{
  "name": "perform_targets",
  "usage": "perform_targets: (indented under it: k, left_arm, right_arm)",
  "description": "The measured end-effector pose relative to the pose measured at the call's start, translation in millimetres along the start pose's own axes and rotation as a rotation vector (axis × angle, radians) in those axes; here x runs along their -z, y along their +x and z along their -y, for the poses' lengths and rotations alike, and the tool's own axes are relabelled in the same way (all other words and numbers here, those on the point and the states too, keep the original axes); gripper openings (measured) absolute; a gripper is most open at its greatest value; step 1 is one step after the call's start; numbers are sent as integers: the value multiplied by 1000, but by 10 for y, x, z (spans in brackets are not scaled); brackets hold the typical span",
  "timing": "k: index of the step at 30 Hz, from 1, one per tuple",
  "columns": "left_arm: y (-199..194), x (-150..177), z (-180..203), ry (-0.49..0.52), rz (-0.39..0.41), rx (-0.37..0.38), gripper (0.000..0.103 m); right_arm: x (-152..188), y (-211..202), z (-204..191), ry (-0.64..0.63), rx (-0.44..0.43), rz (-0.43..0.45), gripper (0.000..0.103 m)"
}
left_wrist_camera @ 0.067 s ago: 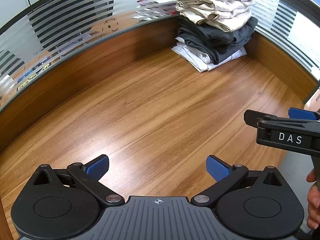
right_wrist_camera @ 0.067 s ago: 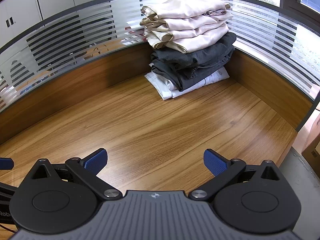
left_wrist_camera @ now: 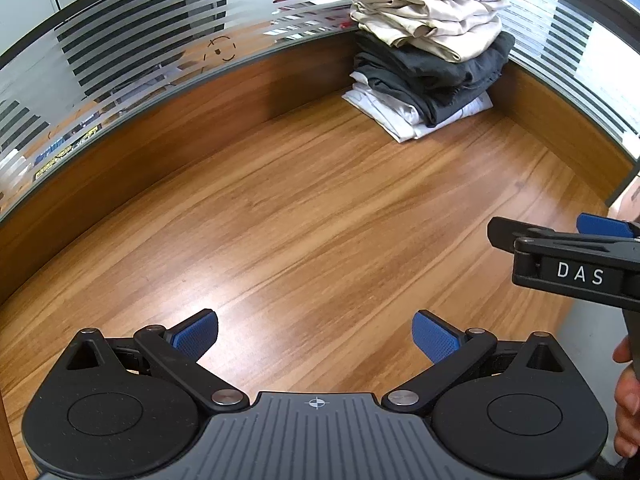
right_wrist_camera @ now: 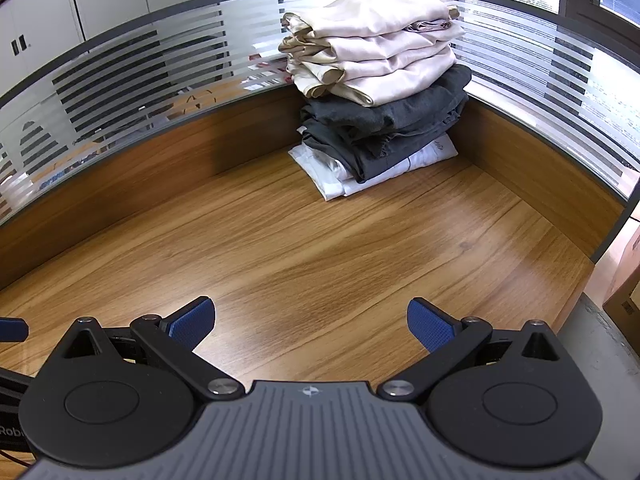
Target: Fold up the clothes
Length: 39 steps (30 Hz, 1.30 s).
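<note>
Left wrist view shows the left gripper nearest, its blue pads spread wide with nothing between them, hovering over bare wooden desk; the right gripper sits beside it, likewise gaping and empty. Beyond both, against the desk's far corner partition, stands a stack of folded clothes: white garments at the bottom, dark grey in the middle, cream ones on top. No loose garment lies on the desk between grippers and stack. The cloth looks soft, light and limp, the cream fabric possibly slick; a pinch at a folded edge or corner would likely hold best, since the stack could slump.
</note>
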<state>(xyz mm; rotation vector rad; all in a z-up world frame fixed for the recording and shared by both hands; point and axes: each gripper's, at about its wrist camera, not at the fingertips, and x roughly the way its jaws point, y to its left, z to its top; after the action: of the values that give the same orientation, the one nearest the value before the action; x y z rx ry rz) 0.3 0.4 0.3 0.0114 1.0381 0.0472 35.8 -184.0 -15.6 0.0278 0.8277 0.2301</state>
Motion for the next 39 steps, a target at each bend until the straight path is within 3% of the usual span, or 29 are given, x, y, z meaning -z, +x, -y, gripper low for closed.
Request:
perform_targets:
  k: [4, 10, 39]
  left_arm:
    - [-21, 67, 91, 11, 6, -25, 103]
    - [5, 59, 11, -10, -17, 20, 103]
    - [39, 91, 42, -11, -28, 28, 103]
  right_arm:
    - [-9, -20, 5, -3, -2, 1, 103]
    - [22, -48, 22, -7, -4, 4, 103]
    - [68, -87, 49, 13, 16, 27, 103]
